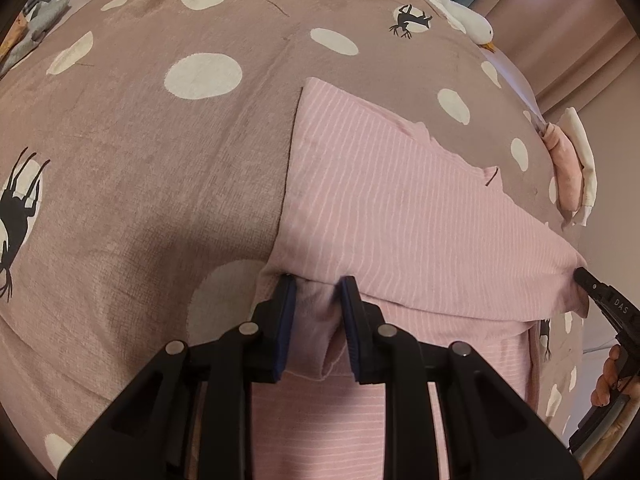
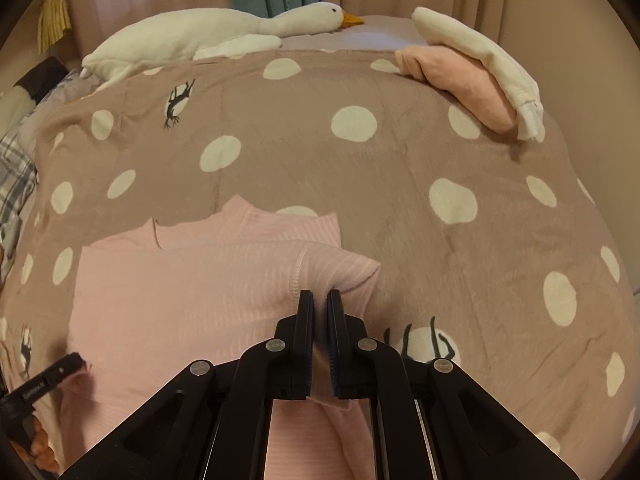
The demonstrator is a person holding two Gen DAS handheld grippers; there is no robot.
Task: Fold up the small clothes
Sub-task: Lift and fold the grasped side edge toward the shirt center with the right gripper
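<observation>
The pink striped top (image 1: 400,200) lies on the bed, low of centre in both wrist views, its collar toward twelve o'clock in the right view. A fold is under way: a doubled flap of the garment is carried over the layer beneath, held at two corners. The left gripper (image 1: 318,292) has its jaws closed on a bunched corner of the cloth, fabric plainly pinched between the blue pads. The right gripper (image 2: 320,300) has its jaws nearly together, clamped on a thin edge of the same flap at the sleeve seam.

Judged progress — mid-garment. The flap is not yet released, and any further fold and the move to a stack appear outstanding.

Done work, by appearance: a pink folded garment (image 2: 468,88) with a white folded garment (image 2: 480,52) on top sits at one o'clock in the right view, well apart from the top.

Surroundings: the dotted mauve blanket (image 2: 360,184) covers the bed; a plush goose (image 2: 224,32) lies at twelve o'clock; crumpled plaid and grey cloth (image 1: 52,4) sits at ten o'clock in the left view — possibly awaiting folding.

No obstruction lies near the top.
</observation>
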